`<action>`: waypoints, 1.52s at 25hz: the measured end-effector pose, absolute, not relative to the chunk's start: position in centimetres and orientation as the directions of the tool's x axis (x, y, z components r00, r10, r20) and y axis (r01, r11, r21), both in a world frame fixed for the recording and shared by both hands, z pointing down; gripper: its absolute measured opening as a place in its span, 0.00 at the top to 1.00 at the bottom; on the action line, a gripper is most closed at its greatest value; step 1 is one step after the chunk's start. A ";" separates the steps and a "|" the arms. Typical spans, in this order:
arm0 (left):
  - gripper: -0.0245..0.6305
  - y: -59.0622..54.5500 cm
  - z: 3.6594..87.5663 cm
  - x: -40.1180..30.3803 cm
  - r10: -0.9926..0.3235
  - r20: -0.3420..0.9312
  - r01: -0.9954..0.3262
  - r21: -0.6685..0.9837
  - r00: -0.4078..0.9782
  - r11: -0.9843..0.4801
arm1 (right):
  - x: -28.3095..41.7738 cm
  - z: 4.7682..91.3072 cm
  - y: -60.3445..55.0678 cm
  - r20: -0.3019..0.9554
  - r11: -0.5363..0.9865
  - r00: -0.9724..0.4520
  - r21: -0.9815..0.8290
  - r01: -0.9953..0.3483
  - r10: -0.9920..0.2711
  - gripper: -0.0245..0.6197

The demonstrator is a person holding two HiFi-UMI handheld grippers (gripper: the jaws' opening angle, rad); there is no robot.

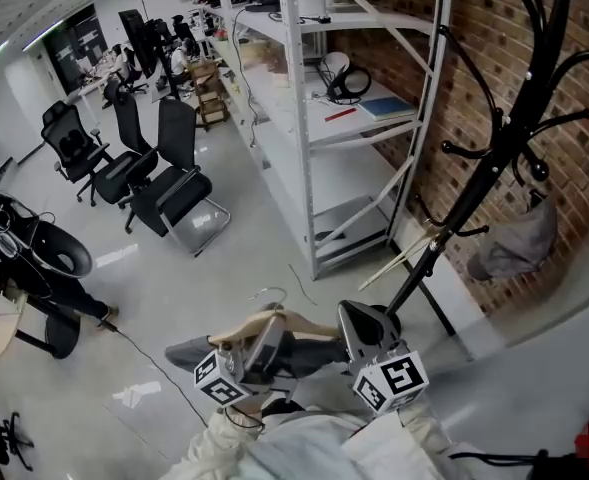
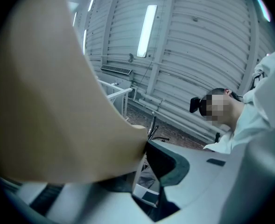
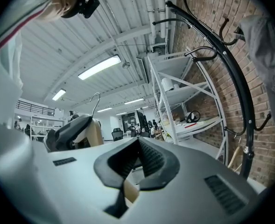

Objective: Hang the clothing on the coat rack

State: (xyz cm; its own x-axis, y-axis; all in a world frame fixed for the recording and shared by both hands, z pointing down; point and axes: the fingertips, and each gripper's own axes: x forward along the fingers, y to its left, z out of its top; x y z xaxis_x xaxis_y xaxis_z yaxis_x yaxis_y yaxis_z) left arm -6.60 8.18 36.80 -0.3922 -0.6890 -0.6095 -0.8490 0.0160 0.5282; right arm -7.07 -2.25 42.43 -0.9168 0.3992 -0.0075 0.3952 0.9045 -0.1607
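Note:
A wooden hanger [image 1: 294, 320] with a wire hook [image 1: 271, 294] carries grey clothing [image 1: 189, 353] low in the head view. My left gripper [image 1: 264, 343] is shut on the hanger's left part, and the tan wood [image 2: 48, 101] fills its own view beside its jaw. My right gripper [image 1: 359, 323] is at the hanger's right end. Its fingertips meet [image 3: 138, 143], with a tan piece of wood [image 3: 130, 192] between the jaws behind them. The black coat rack [image 1: 494, 163] stands ahead on the right, with a grey garment [image 1: 519, 243] on a low hook.
White metal shelving [image 1: 314, 118] stands left of the rack against a brick wall [image 1: 474, 48]. Black office chairs [image 1: 169, 183] stand further left, and a dark scooter [image 1: 24, 248] stands at the far left. A wooden stick [image 1: 404, 256] leans by the rack's foot.

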 end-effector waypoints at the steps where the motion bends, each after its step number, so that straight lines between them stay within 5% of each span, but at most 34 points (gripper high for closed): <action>1: 0.81 7.8 36.9 -7.1 -0.694 -0.610 -0.849 0.528 -0.384 0.006 | -7.4 42.5 -2.6 -0.005 0.909 -0.921 -0.160 0.385 0.389 0.92; 8: 0.81 4.3 37.5 -11.2 -0.734 -0.607 -0.840 0.535 -0.305 -0.093 | -10.0 43.0 -6.0 0.001 0.948 -0.960 -0.155 0.278 0.281 0.92; 18: 0.81 -2.6 36.8 -17.0 -0.772 -0.633 -0.778 0.512 -0.056 -0.364 | -13.0 41.8 -12.5 -0.023 0.991 -0.999 -0.129 -0.028 -0.031 0.92; 38: 0.81 -10.5 35.6 -21.8 -0.687 -0.629 -0.500 0.490 0.363 -0.714 | -15.5 40.8 -17.5 0.007 0.856 -0.862 -0.111 -0.504 -0.507 0.92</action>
